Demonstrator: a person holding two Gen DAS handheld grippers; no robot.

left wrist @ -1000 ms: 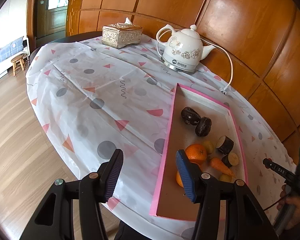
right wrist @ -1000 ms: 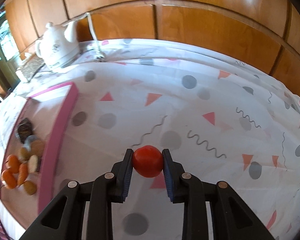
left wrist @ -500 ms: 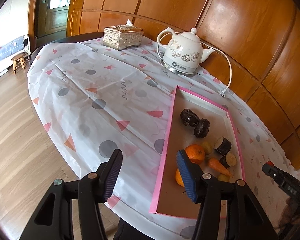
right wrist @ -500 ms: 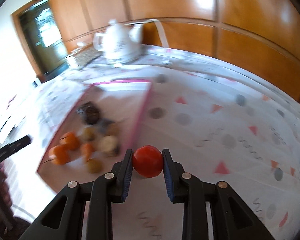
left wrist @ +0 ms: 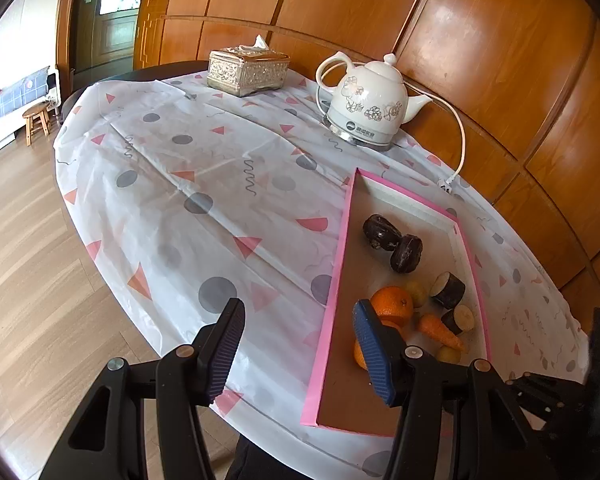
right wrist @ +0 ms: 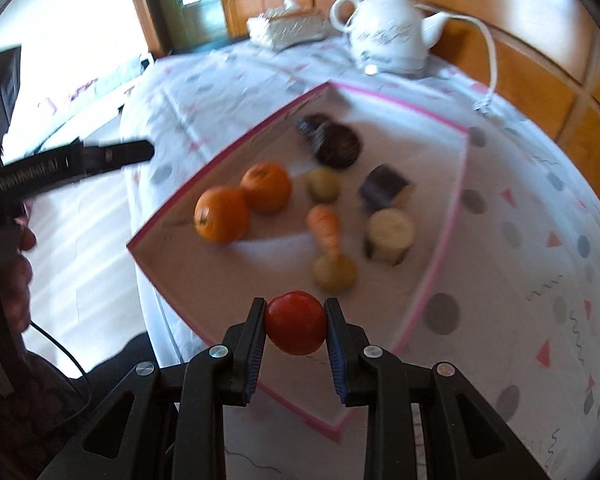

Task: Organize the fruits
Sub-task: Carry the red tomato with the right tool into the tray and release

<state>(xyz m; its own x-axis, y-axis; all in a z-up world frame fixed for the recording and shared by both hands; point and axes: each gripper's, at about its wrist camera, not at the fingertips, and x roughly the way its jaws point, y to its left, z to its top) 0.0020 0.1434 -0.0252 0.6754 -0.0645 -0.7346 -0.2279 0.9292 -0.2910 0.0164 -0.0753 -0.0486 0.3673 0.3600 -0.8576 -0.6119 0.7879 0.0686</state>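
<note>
While the right gripper (right wrist: 296, 322) clamps one red tomato (right wrist: 296, 323) over the pink-rimmed tray (right wrist: 446, 232) w/ 2 oranges (right wrist: 222, 214) & 1 carrot (right wrist: 326, 230), the left gripper (left wrist: 300, 346) gapes empty.

Red tomato (right wrist: 296, 322) clamped between right gripper (right wrist: 296, 328) fingers (right wrist: 256, 336), above near end of pink-rimmed tray (right wrist: 444, 236); two oranges (right wrist: 222, 214), carrot (right wrist: 325, 228) inside.

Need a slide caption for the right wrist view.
Right claw grips a tomato above the pink-rimmed tray of oranges, carrot and other produce.
</note>
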